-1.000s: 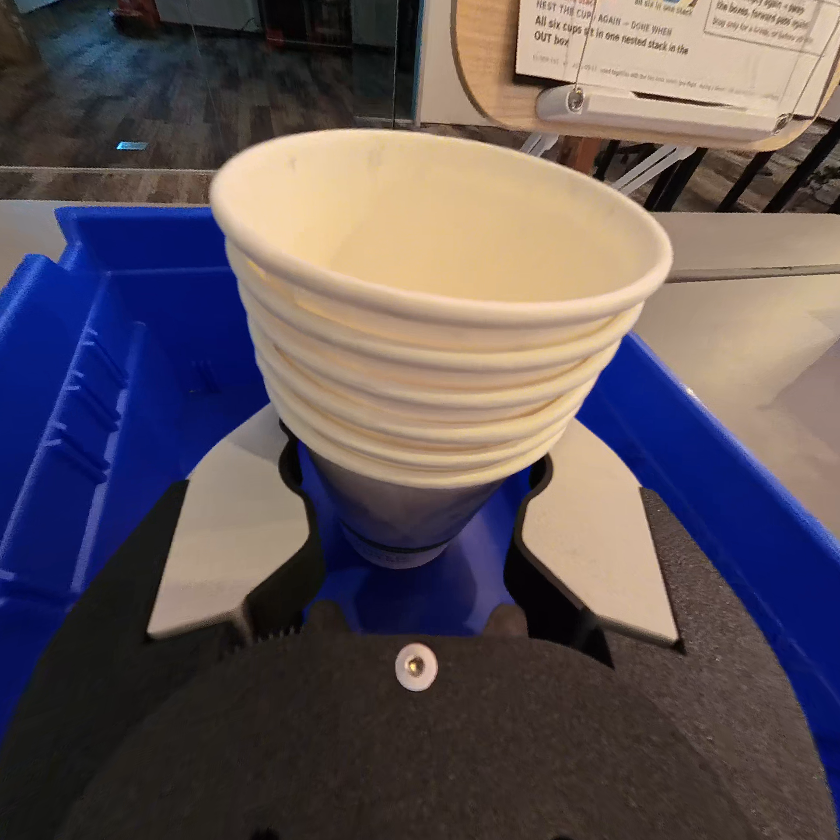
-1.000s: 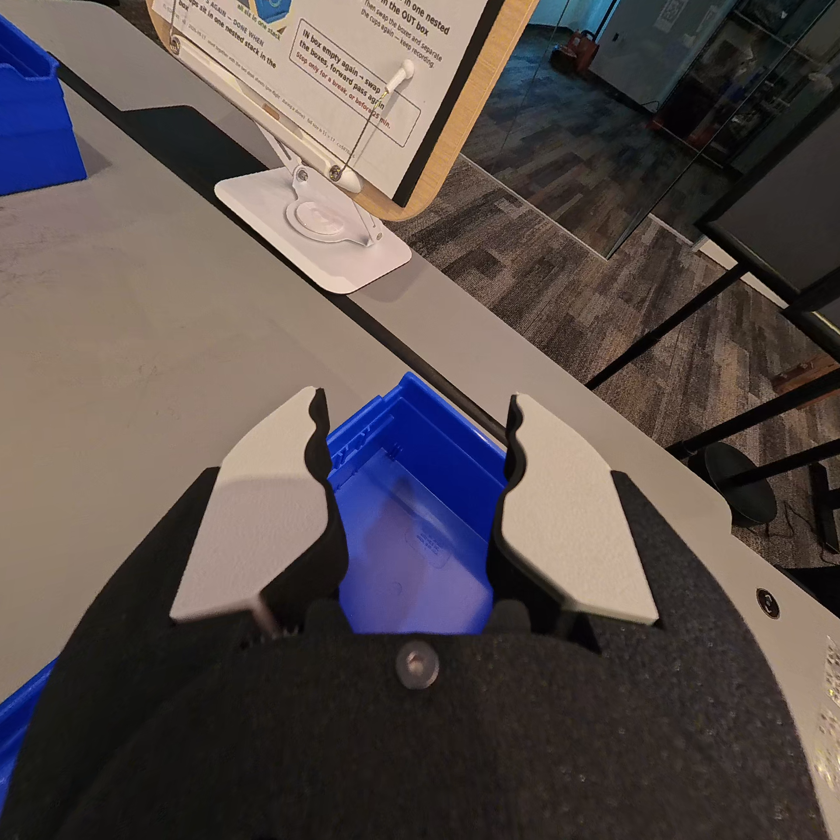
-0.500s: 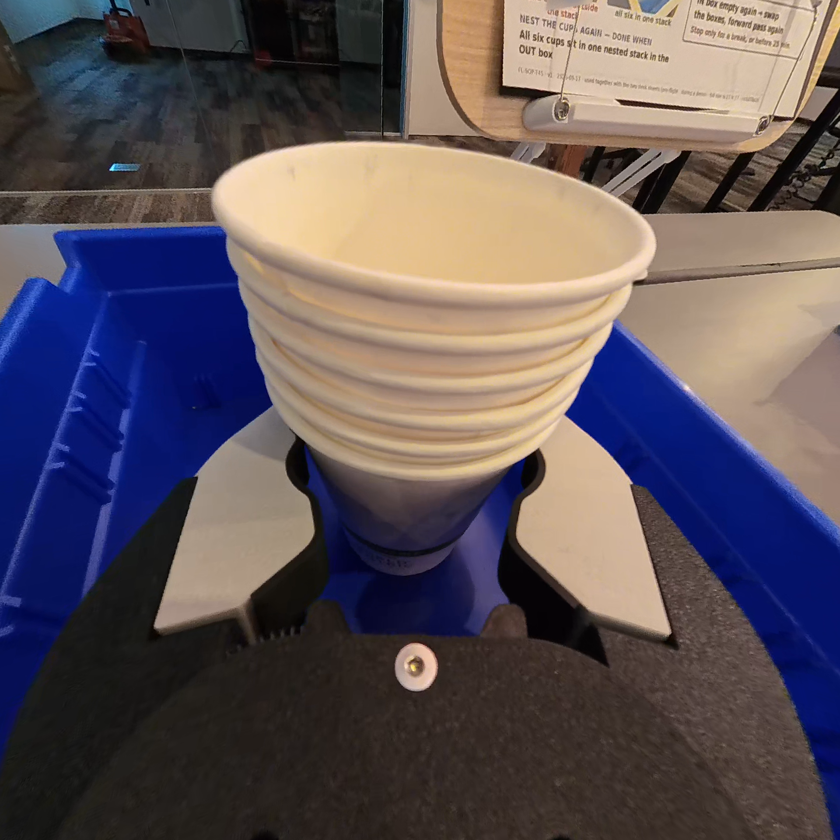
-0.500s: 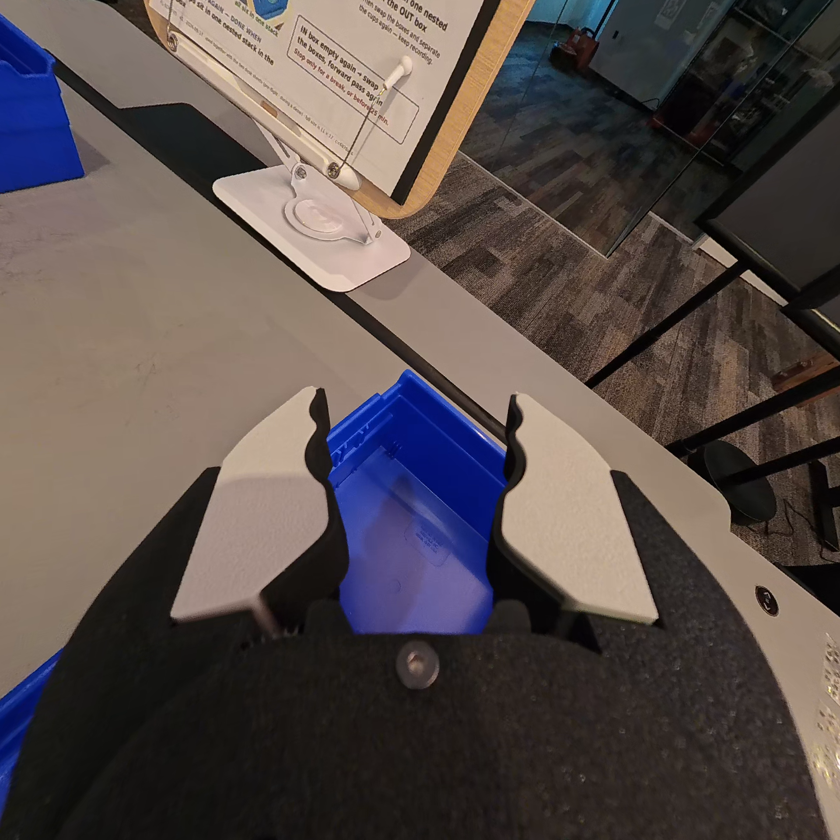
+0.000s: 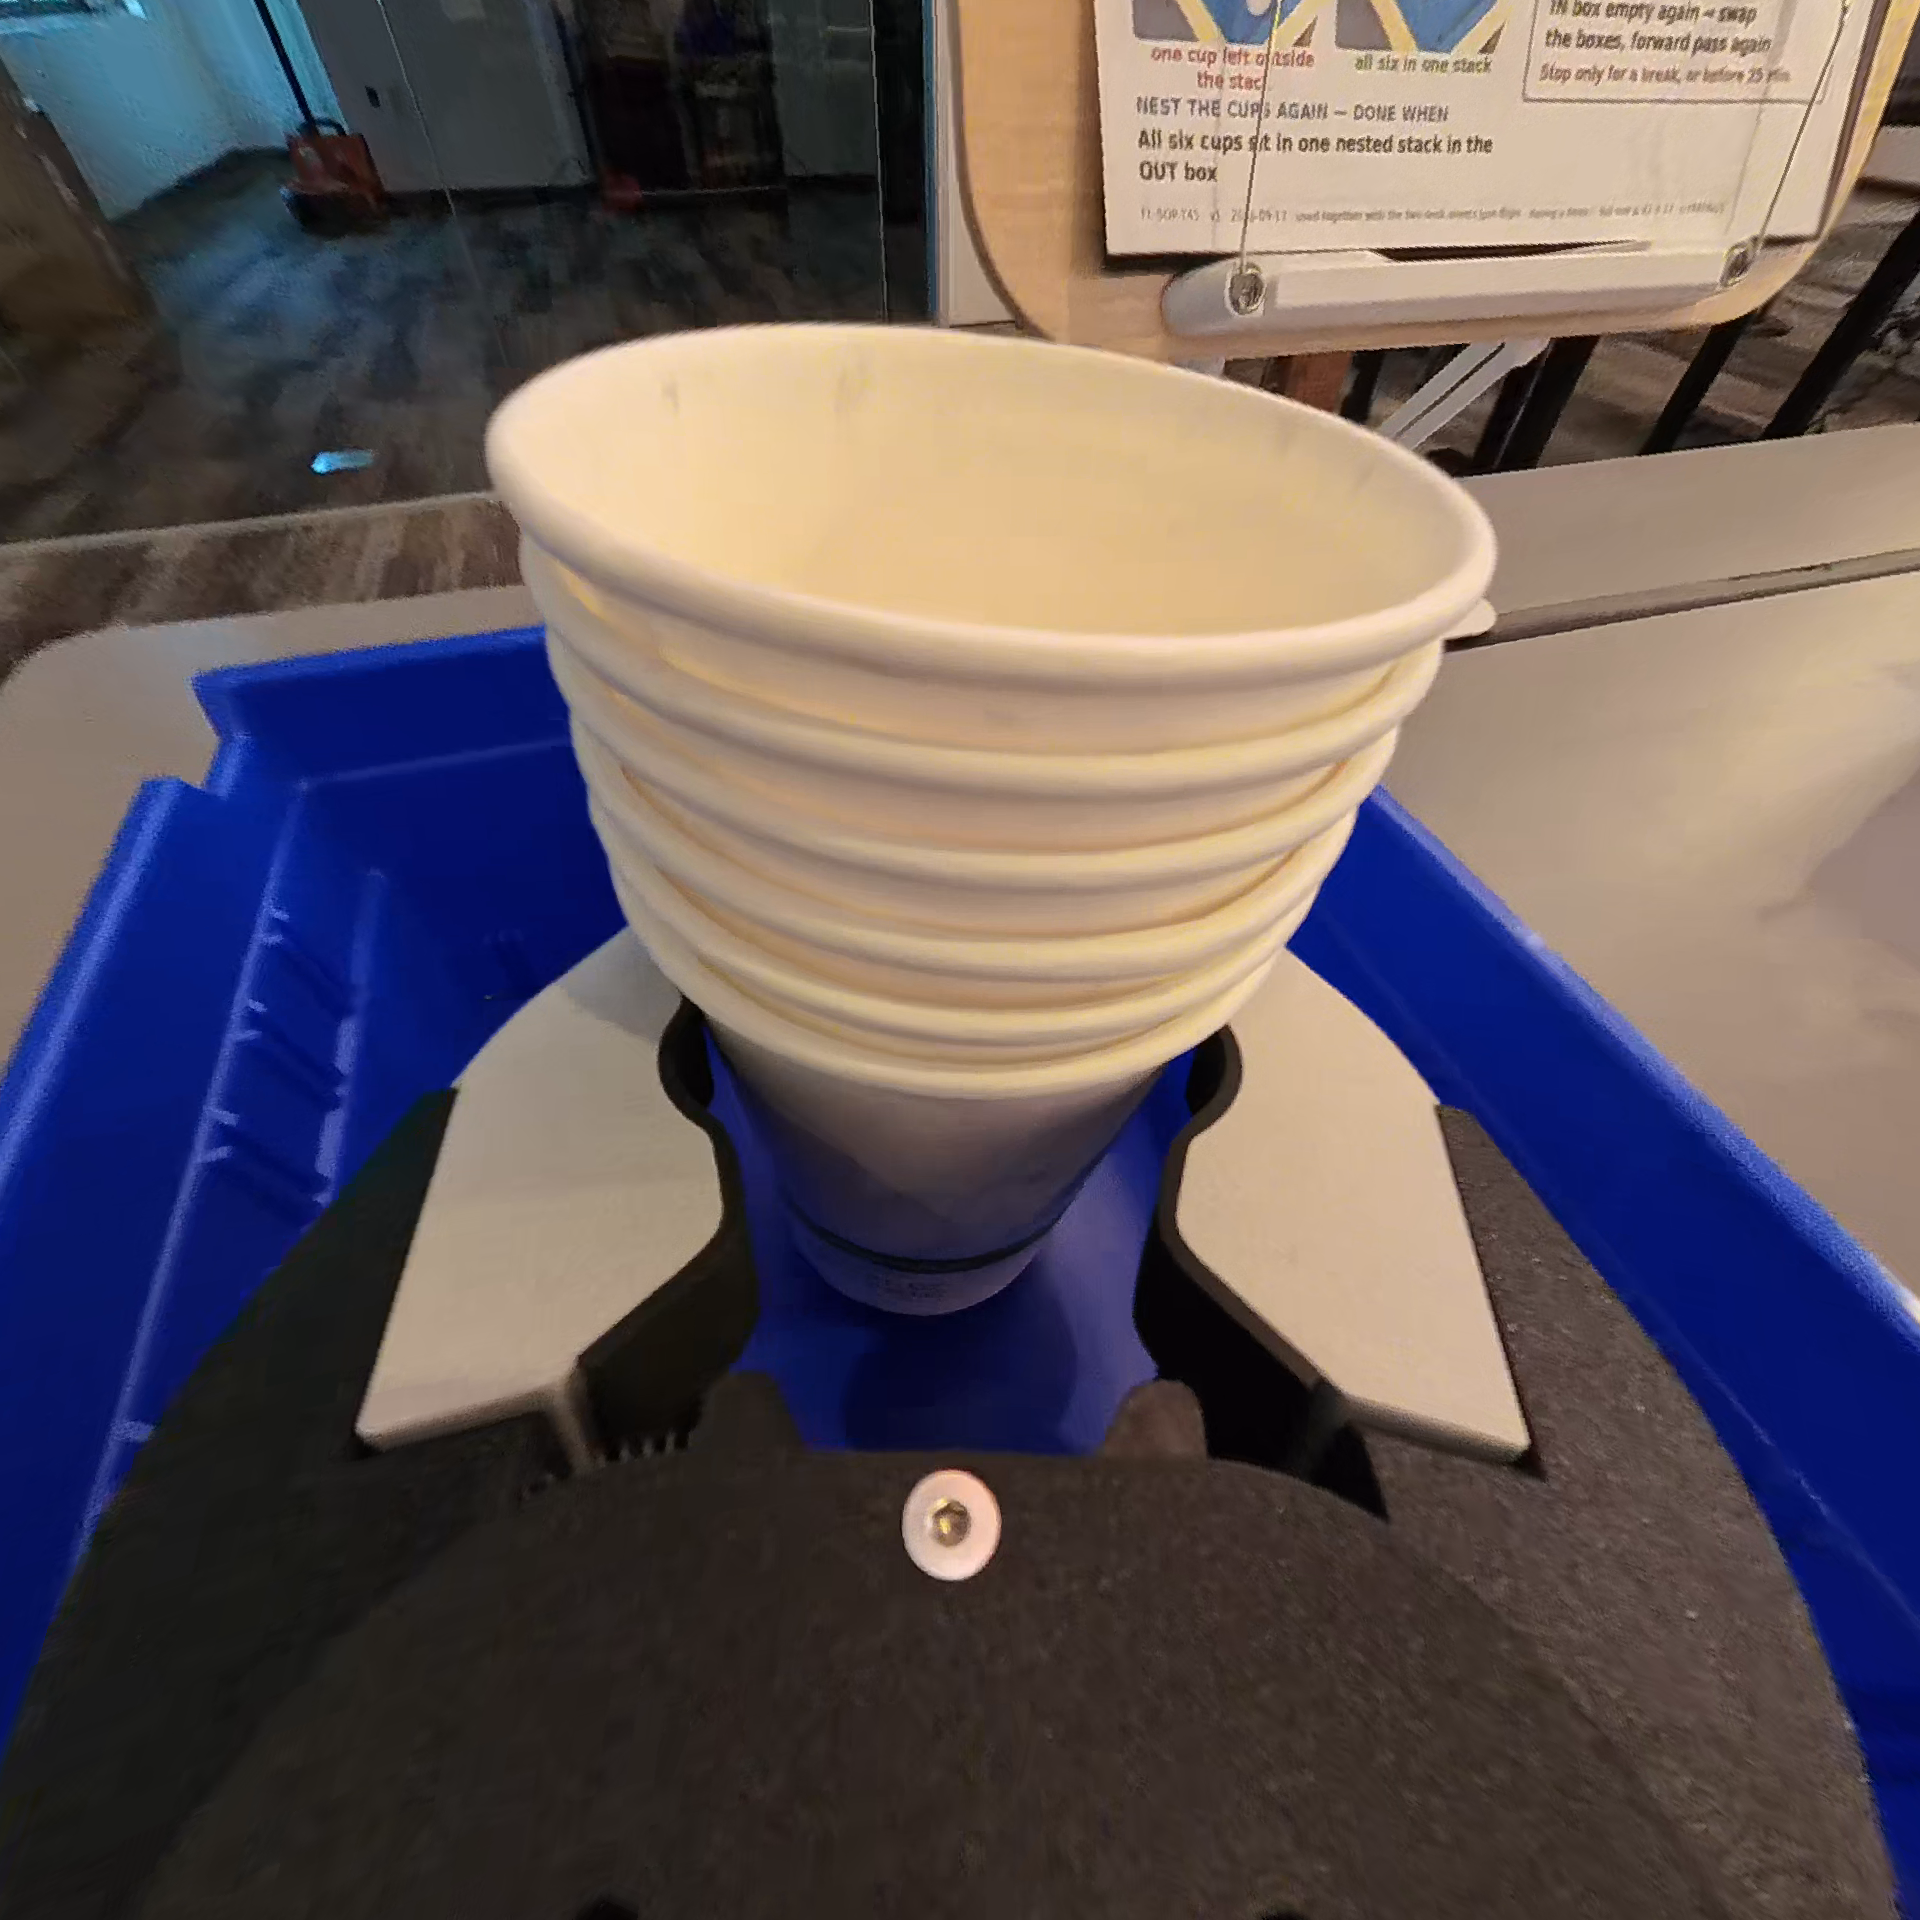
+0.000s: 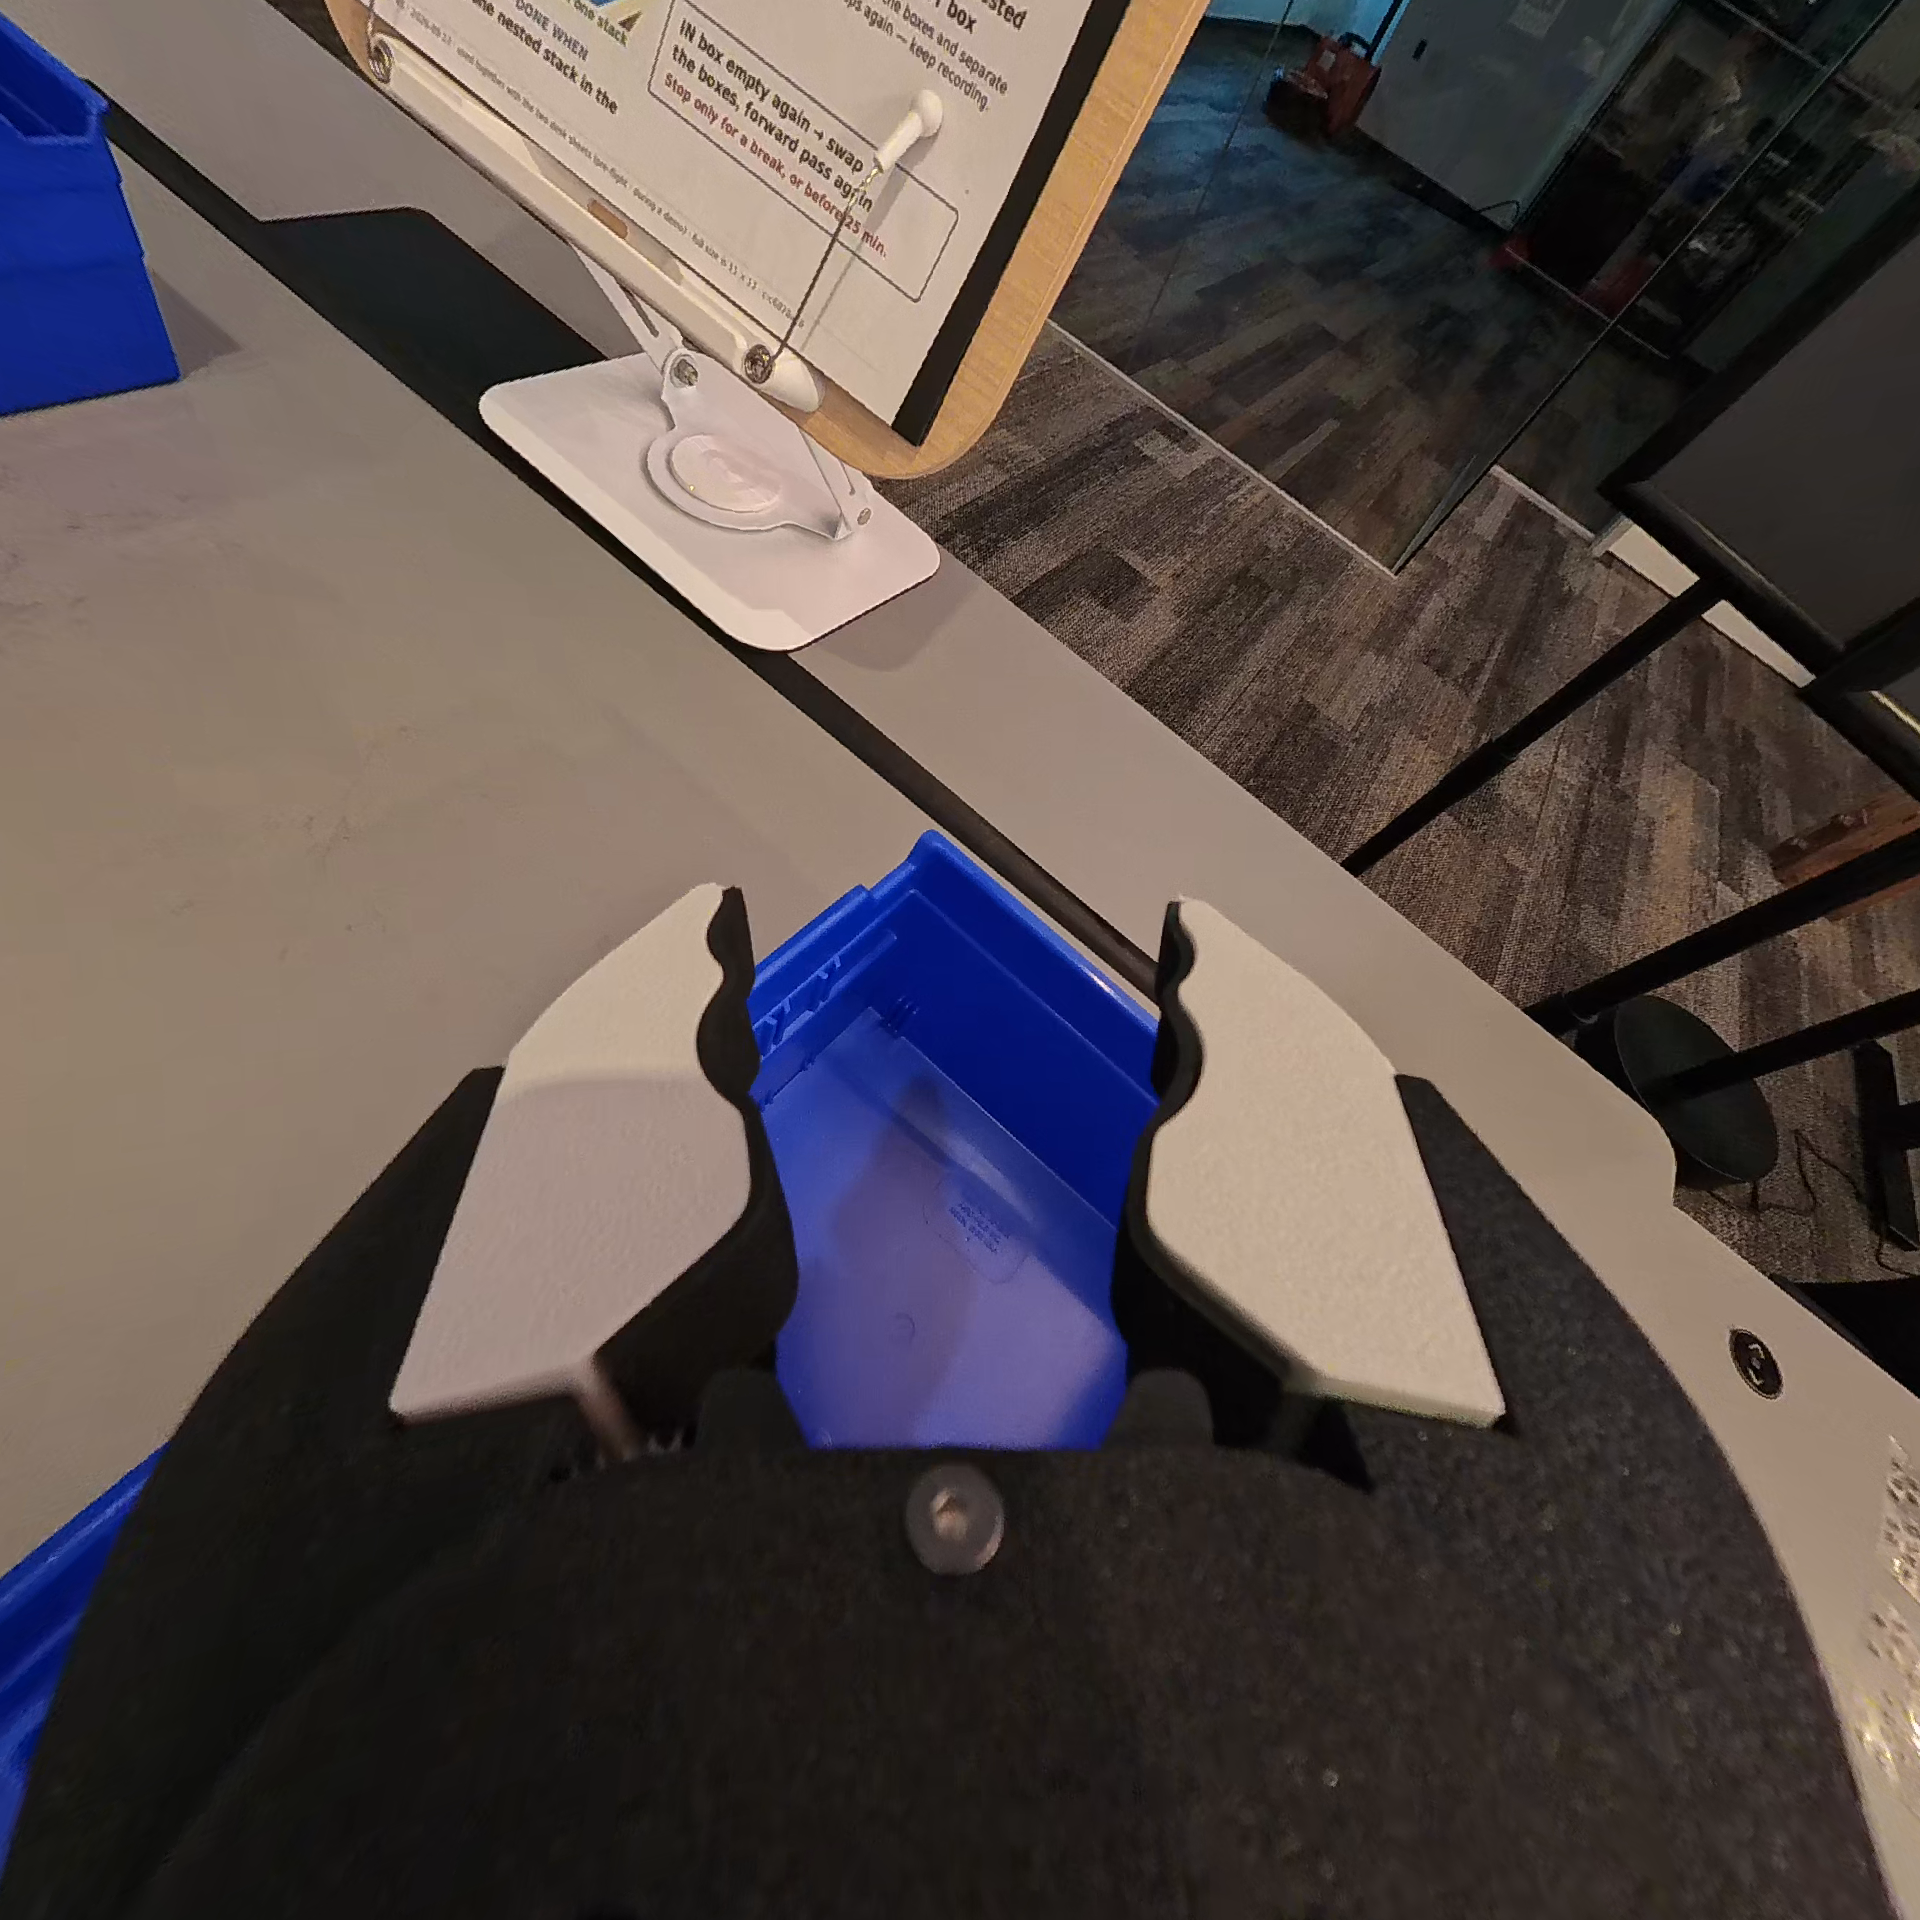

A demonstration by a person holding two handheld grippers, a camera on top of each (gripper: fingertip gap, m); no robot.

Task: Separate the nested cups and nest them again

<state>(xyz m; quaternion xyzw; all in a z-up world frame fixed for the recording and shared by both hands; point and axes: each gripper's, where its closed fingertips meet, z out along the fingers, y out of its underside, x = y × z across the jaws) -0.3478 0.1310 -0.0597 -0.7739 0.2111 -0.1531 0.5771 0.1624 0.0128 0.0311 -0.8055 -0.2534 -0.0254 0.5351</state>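
Nested cups point(image 5: 977, 748) upright over blue bin point(image 5: 260, 987), clamped low between left gripper point(image 5: 951, 1122) fingers. Right gripper point(image 6: 951, 1049) spread apart, holding nothing, above second bin point(image 6: 997, 997). Risk: thin paper crushing, stack tipping.

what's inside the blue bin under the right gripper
Nothing shows inside the blue bin: only its bare floor, seen between the open right gripper fingers. The gripper body covers the bin's near part.

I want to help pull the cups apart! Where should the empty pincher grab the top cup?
Probably by the top cup's rolled rim, coming from above: one finger inside, one outside. The rims below sit packed close, and the left gripper straddles the stack's bare bottom wall.
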